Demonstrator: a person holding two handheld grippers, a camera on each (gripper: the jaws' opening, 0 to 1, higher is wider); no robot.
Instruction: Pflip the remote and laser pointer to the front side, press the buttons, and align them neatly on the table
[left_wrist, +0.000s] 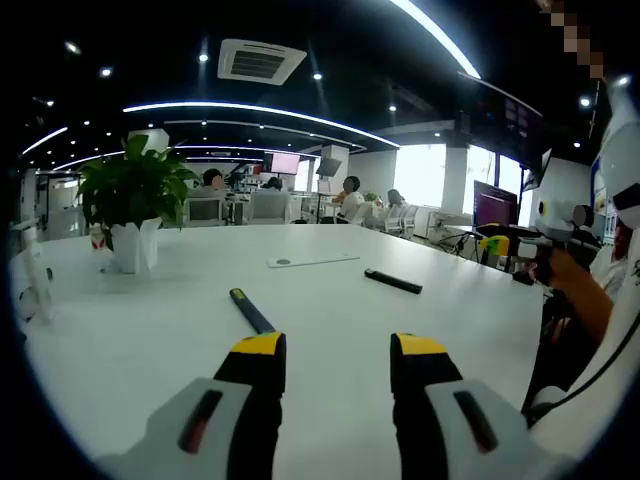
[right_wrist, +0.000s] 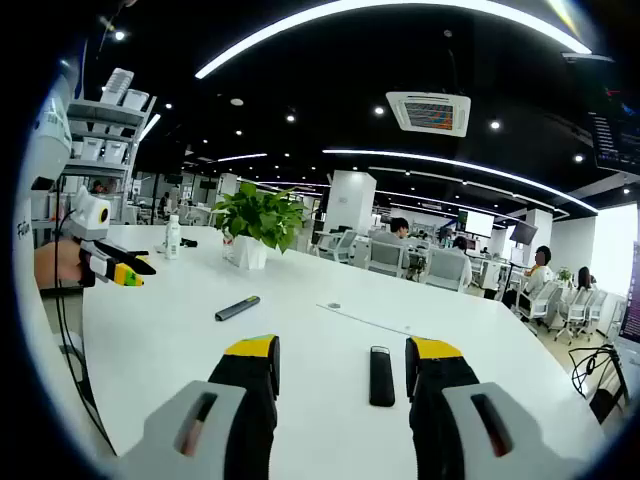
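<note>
Both grippers hovering wide open, empty: right gripper (right_wrist: 342, 365) w/ black remote (right_wrist: 381, 375) lying betw jaws, left gripper (left_wrist: 338, 360) near laser pointer (left_wrist: 251, 311), on white table (right_wrist: 300, 340). Both prob light, stiff, slick; pinching long edges mid-length looking best.

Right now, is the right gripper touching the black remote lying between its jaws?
Apart. The right gripper view shows the remote flat on the table, white surface visible on both sides between it and the open right gripper.

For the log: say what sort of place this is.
Most likely an open-plan office: people sit at desks with monitors behind the big white table, a ceiling air unit hangs overhead, and a potted plant decorates it.
</note>
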